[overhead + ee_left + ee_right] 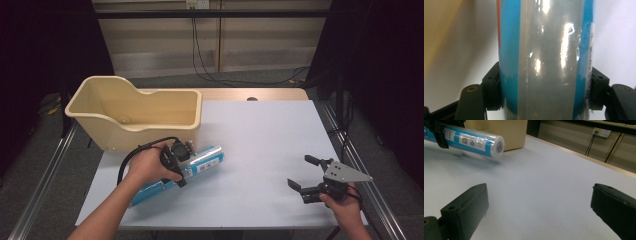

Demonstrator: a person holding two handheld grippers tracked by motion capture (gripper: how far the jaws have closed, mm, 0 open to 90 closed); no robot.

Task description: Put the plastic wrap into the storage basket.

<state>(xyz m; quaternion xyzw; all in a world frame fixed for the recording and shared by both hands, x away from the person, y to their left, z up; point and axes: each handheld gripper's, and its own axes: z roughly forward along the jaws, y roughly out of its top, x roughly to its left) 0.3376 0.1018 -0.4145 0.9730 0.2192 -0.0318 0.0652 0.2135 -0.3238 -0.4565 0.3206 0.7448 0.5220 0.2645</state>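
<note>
- The table [270,145] carries a pale sheet over its top, with a strip of bare wood showing along the far edge.
- A cream plastic tub [135,112] stands at the far left of the table, open side up, with one end wall rising higher than the rest.
- A long blue and clear roll [187,167], wrapped in shiny film, sits just in front of the tub. Its long axis runs on a slant, from near left to far right, and its flat white end [499,147] points toward the table's middle. In the right gripper view that end hangs a little above the sheet, with a soft shadow under it.
- The left gripper [175,162] is clamped across the roll, partway along its length. In the left gripper view the two black pads [492,90] press against the roll's opposite sides, and the roll [544,60] runs straight up between them. The person's left hand [147,165] wraps the gripper from behind, and its black cable loops out beside the wrist.
- The right gripper [302,175] rests at the near right of the table, well apart from the roll. Its jaws are spread wide and hold nothing; the right gripper view looks between them at bare sheet [536,195]. The right hand [342,202] grips it from below, and a grey three-cornered plate sits on top.
- The roll lies off to the left of the right gripper and farther away, with clear sheet between them.
</note>
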